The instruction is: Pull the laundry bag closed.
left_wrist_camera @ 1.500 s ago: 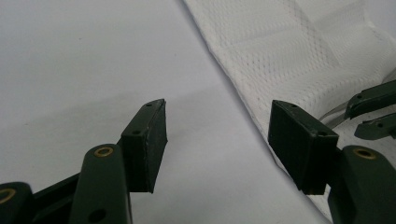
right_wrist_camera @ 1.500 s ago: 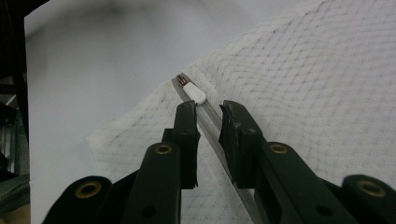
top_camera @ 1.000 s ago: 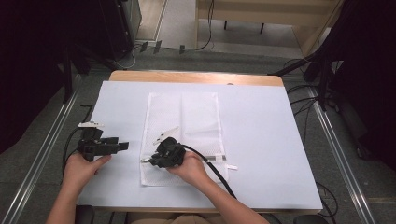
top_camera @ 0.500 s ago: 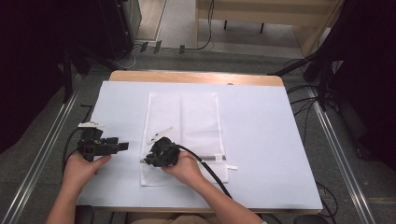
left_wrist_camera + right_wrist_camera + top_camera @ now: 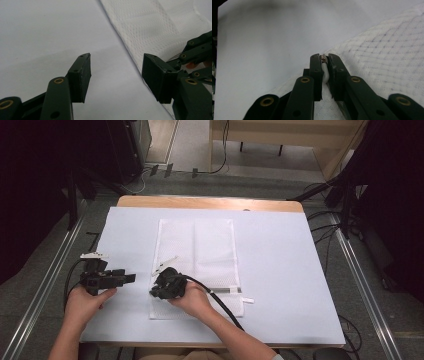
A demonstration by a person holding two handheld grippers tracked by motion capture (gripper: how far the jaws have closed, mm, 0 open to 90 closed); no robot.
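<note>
Mesh bag (image 5: 197, 260): white net laundry bag, lying flat on white sheet (image 5: 280, 270) covering table (image 5: 210, 202); long axis running away from person; centre-left of sheet.
Zip pull (image 5: 324, 65): small white tab w/ metal bit at tip, sitting at bag's left edge, near-left part of bag in high view; being pinched btwn R jaws.
R gripper (image 5: 161, 287): R hand (image 5: 192, 297) resting on near part of bag, holding gripper pointing left toward bag edge. Jaws have just been closing; now nearly together, pads pressing on zip pull from both sides (R gripper view (image 5: 324, 60)). Cable (image 5: 220, 302) trailing back-right over bag.
L gripper (image 5: 131, 278): L hand (image 5: 85, 300) holding it on bare sheet, just left of bag, pointing right toward R gripper. Jaws standing wide apart, having just eased in a little; nothing btwn pads, only sheet + bag edge behind them (L gripper view (image 5: 116, 75)). Not touching bag.
Grippers rel.: near each other, tips apart; R gripper's linkage showing at right edge of L gripper view (image 5: 197, 53).
Strip (image 5: 165, 263): thin white strip lying on bag just beyond R gripper; what it is, can't tell.
Tag (image 5: 235, 291): small label sticking out at bag's near-right edge.
</note>
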